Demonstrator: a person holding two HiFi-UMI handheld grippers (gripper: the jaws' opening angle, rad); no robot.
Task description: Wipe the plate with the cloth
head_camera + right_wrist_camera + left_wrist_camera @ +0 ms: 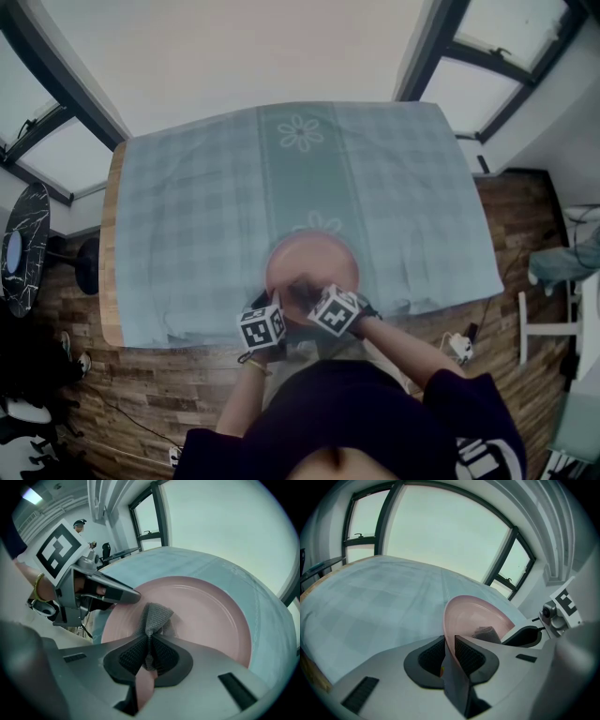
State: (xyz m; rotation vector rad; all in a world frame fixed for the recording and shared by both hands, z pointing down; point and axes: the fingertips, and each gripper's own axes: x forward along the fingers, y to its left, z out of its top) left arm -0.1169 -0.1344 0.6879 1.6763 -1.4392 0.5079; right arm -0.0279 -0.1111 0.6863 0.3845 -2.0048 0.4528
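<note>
A pink plate [314, 261] lies near the front edge of the table, on a pale blue checked tablecloth [187, 216]. My left gripper [450, 652] is shut on the plate's near rim [451, 620], which stands edge-on between the pads. My right gripper [149, 649] is shut on a grey knitted cloth [154, 616], and the cloth's free end rests on the plate's inner face [201, 611]. In the head view both grippers [263, 325] [336, 309] sit side by side over the plate's near edge, with the cloth [302, 292] a dark blur between them.
The tablecloth covers the whole table, with a darker green flowered stripe [302, 150] down its middle. A wooden table edge [111, 244] shows at the left. Window frames [56, 103] ring the far side. Cables and a plug [459, 347] lie on the wooden floor to the right.
</note>
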